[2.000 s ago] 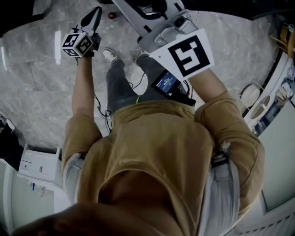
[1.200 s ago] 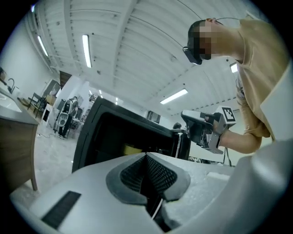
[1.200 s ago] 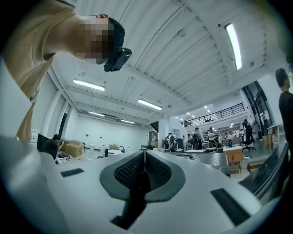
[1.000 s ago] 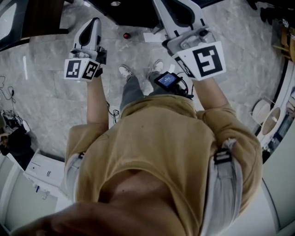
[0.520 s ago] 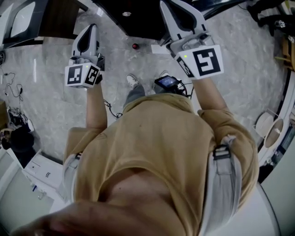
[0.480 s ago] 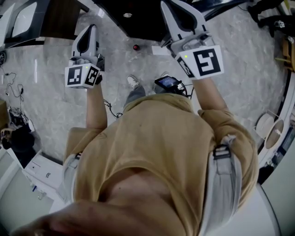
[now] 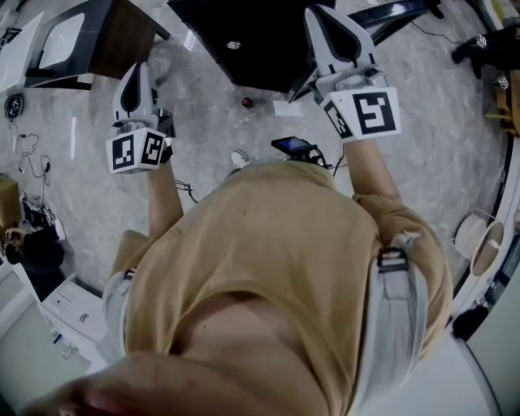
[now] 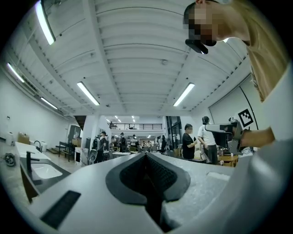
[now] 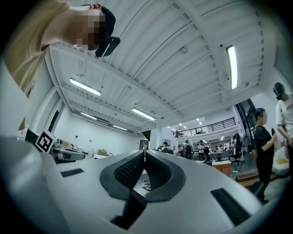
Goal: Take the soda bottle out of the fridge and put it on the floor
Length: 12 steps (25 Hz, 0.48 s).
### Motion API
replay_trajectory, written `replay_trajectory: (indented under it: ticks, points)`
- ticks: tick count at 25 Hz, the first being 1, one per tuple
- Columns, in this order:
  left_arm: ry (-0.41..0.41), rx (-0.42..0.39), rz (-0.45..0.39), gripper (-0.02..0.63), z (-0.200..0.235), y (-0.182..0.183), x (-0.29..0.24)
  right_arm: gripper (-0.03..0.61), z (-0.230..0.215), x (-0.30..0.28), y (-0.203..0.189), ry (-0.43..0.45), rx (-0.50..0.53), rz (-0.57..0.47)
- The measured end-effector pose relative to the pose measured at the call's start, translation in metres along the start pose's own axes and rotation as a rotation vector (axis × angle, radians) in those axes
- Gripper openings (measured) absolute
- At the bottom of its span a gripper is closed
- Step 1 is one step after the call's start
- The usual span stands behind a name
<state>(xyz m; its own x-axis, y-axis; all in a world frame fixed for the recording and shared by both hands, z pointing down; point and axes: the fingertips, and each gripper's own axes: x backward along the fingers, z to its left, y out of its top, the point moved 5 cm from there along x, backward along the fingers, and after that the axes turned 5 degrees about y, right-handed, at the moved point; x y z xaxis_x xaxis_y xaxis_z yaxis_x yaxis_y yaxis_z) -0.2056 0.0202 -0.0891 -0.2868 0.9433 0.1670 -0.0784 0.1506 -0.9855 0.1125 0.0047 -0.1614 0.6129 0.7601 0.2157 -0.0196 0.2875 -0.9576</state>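
grippers both sit raised on my feed. left gripper (image 7: 132, 73) has its jaws pressed together on nothing, and right gripper (image 7: 325, 16) is the same, pad tips meeting with nothing between them. both gripper views look out across a big hall under ceiling strip lights (image 8: 88, 93). on the marble floor (image 7: 422, 162), just beside the black unit (image 7: 260, 41), stands a small red-topped object (image 7: 246, 102). it is too small for me to tell whether it is the soda bottle.

The floor (image 7: 81, 203) is glossy, veined stone; the shirt (image 7: 276, 244) matt tan cloth; the left gripper (image 8: 146, 156) matt white plastic with ribbed black pads (image 8: 165, 176).
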Motion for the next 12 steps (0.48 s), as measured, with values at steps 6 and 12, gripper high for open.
replay_trajectory:
  ticks: [6,12]
  points:
    - [0.060,-0.029,-0.003,0.002,0.018,0.010,0.025,0.002,-0.008,0.013,0.011,-0.039,0.011,-0.011]
    - [0.119,-0.028,-0.012,0.002,0.026,0.017,0.055,0.003,-0.012,0.030,0.022,-0.075,0.020,-0.015]
